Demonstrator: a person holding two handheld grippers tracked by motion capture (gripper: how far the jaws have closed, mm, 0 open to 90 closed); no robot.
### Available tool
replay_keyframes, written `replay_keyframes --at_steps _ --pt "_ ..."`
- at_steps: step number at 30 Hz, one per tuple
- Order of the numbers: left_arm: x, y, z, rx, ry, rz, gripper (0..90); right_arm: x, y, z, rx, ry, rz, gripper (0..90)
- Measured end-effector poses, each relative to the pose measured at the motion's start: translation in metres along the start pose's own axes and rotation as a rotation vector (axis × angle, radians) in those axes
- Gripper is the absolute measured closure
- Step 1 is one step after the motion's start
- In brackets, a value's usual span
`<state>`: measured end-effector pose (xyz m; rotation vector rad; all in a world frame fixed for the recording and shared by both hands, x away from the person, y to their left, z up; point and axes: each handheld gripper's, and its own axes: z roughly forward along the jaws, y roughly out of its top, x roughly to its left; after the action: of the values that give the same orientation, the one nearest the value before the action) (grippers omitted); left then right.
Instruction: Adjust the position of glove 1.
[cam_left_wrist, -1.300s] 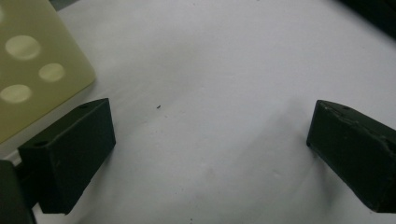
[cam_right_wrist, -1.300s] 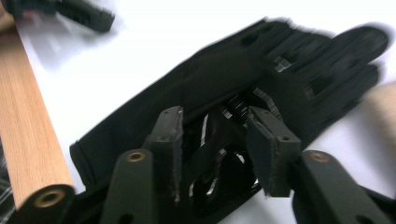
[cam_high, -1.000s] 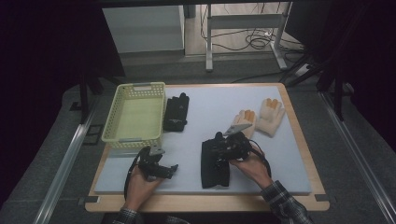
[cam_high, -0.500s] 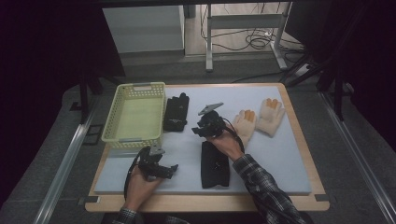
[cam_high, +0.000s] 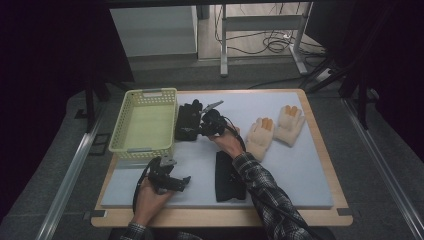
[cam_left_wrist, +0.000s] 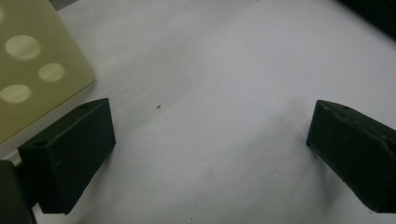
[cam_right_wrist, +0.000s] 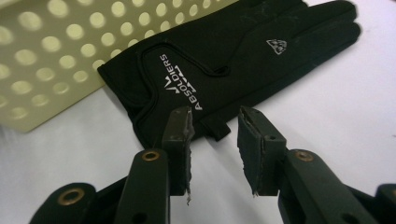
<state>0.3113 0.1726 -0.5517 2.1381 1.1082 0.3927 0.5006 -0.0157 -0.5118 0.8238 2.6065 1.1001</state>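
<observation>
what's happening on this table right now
A person holds a gripper in each hand over a grey mat. The right gripper has its jaws open at the cuff of a black glove lying beside the yellow basket, not gripping it yet. The left gripper rests open on the bare mat near the front. Another black glove and two cream gloves lie on the mat.

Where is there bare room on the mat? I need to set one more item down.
Most room: the near right corner, right of the flat black glove and below the tan gloves. A smaller patch lies between the left claw and that glove. It is crowded between the basket and the right claw, at the other black glove.
</observation>
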Motion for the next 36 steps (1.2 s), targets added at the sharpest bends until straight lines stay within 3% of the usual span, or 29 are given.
replay_keyframes --at_steps 5,7,9,15,22,29,34,36 --pt "0.000 0.000 0.000 -0.001 0.000 0.000 1.1 0.000 -0.002 0.017 0.034 0.010 -0.007 62.9" --pt "0.000 0.000 0.000 -0.001 0.000 0.000 1.1 0.000 -0.004 0.022 0.042 0.012 -0.010 71.0" --pt "0.000 0.000 0.000 0.001 0.000 0.000 1.1 0.000 -0.004 0.023 0.036 0.029 0.018 76.5" --pt "0.000 0.000 0.000 0.001 0.000 0.001 1.1 0.002 -0.003 0.020 0.046 0.007 0.019 78.8" --pt "0.000 0.000 0.000 0.005 0.001 0.004 1.1 0.007 -0.004 -0.016 0.018 0.007 0.010 79.3" --pt "0.000 0.000 0.000 0.007 0.001 0.007 1.1 0.022 -0.029 -0.059 0.032 0.028 -0.026 79.6" --pt "0.000 0.000 0.000 0.008 0.002 0.005 1.1 0.027 -0.052 -0.069 0.062 0.048 -0.018 77.8" --pt "0.000 0.000 0.000 0.008 0.002 0.005 1.1 0.026 -0.053 -0.072 0.042 0.036 -0.024 70.5"
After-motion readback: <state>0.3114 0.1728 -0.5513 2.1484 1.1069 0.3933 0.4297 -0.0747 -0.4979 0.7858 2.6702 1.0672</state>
